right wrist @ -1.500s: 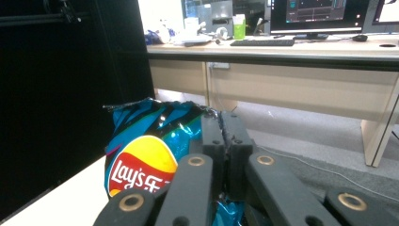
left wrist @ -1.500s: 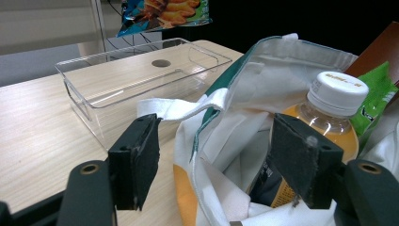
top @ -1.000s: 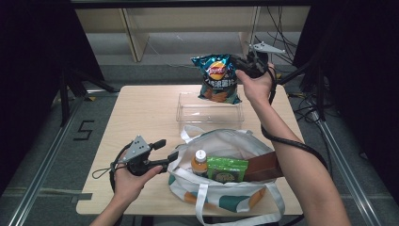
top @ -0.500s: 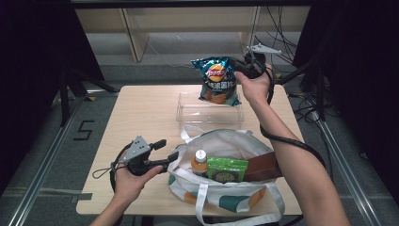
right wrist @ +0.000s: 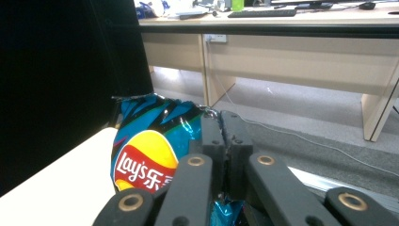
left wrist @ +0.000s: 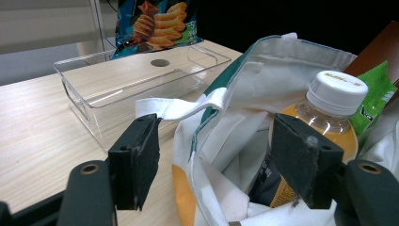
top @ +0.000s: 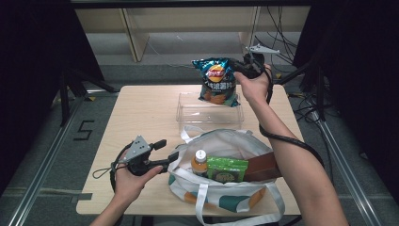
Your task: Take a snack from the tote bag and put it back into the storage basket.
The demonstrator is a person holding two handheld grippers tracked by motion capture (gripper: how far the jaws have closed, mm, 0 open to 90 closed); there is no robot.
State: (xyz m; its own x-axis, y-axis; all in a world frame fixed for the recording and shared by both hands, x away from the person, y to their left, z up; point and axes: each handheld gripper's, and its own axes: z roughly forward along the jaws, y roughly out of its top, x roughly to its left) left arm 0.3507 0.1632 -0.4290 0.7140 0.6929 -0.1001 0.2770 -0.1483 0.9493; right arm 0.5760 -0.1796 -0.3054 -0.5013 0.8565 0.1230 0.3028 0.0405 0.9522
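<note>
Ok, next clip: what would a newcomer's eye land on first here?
Probably the blue Lay's chip bag, pinched at its edge by the right gripper and hanging over the clear plastic tray at the table's far side. Nearer, the left gripper stands open at the white tote bag, which holds an orange drink bottle.

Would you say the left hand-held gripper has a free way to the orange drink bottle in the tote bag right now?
Probably yes. The left hand-held gripper is open at the tote bag mouth, and the bottle stands upright just past one pad, its cap exposed. Only the bag's soft rim lies between.
</note>
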